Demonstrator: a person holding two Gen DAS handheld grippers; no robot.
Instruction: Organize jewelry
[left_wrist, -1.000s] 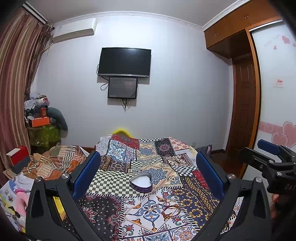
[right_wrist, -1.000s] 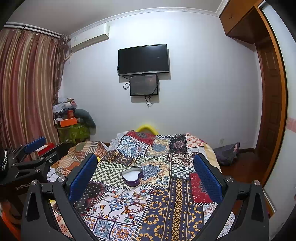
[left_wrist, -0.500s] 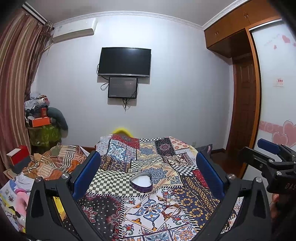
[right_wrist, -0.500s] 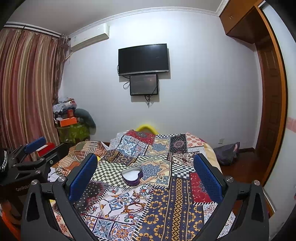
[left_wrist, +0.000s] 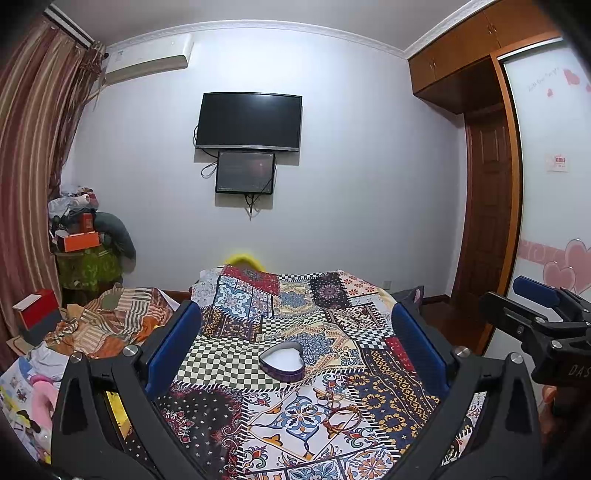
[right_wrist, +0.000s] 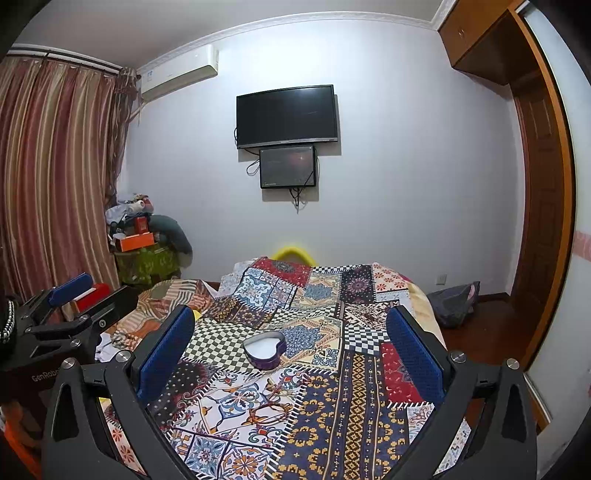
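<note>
A purple heart-shaped box with a white inside sits open on the patterned bedspread; it also shows in the right wrist view. Thin reddish jewelry lies on the cloth just in front of the box, also in the right wrist view. My left gripper is open and empty, held above the bed short of the box. My right gripper is open and empty, likewise short of the box. Each gripper appears at the edge of the other's view.
A heap of striped bedding lies left of the bed. A cluttered stand and curtains are at far left. A TV hangs on the far wall. A wooden door and wardrobe stand at right.
</note>
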